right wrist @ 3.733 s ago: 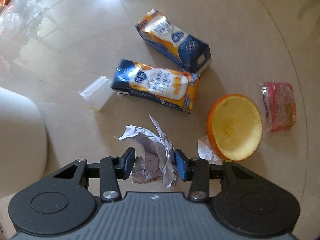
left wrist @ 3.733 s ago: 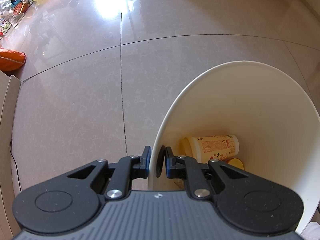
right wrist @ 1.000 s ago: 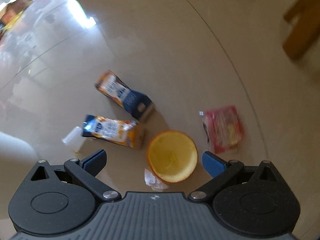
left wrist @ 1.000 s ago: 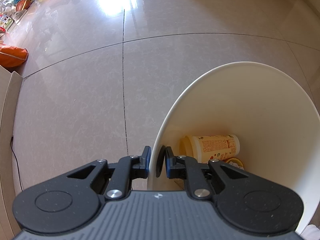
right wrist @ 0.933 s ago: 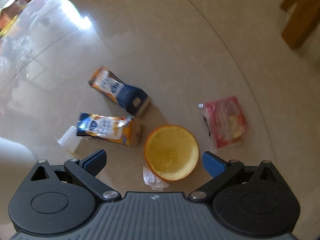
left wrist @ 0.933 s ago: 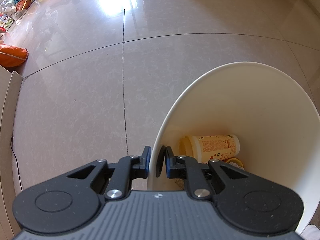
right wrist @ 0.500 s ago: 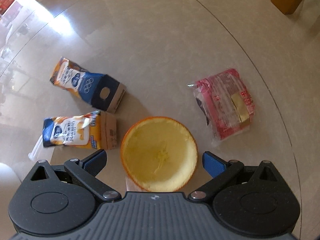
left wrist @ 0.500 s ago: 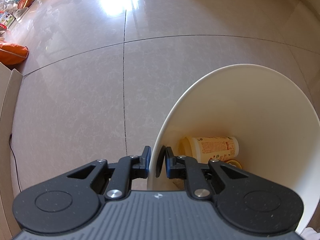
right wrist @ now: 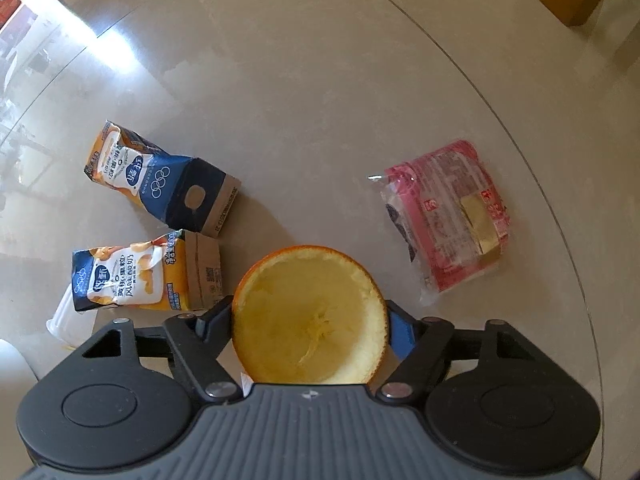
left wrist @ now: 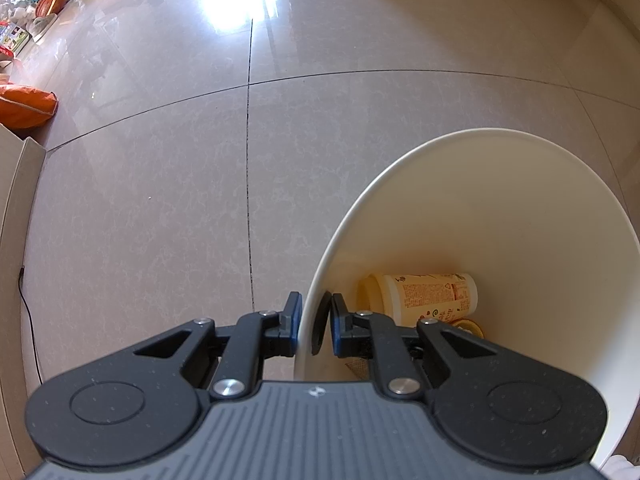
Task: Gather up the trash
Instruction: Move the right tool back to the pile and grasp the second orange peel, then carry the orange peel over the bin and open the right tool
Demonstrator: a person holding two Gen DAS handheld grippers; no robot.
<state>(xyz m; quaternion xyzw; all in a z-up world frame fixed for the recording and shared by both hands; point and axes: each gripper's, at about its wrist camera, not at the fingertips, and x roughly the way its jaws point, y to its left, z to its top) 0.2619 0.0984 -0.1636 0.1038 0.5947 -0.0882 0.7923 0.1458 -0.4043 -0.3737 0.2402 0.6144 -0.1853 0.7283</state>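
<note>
My left gripper (left wrist: 314, 324) is shut on the near rim of the white bin (left wrist: 500, 200), one finger outside the wall and one inside. A cream printed cup (left wrist: 424, 294) lies on its side at the bin's bottom beside a yellow piece (left wrist: 468, 326). In the right wrist view, a hollowed orange peel half (right wrist: 308, 280) rests on the glass tabletop, and my right gripper (right wrist: 310, 320) is shut on it, fingers pressed to its left and right edges.
Two blue-and-orange milk cartons (right wrist: 160, 184) (right wrist: 144, 276) lie left of the peel, with a clear plastic cup (right wrist: 68, 320) beyond them. A pink wrapped packet (right wrist: 448, 216) lies to the right, near the table's curved edge (right wrist: 560, 240). An orange bag (left wrist: 24, 106) sits on the floor.
My right gripper came down over the orange peel and its fingers closed from wide open onto it. The crumpled paper it held earlier is gone. The left gripper kept its hold.
</note>
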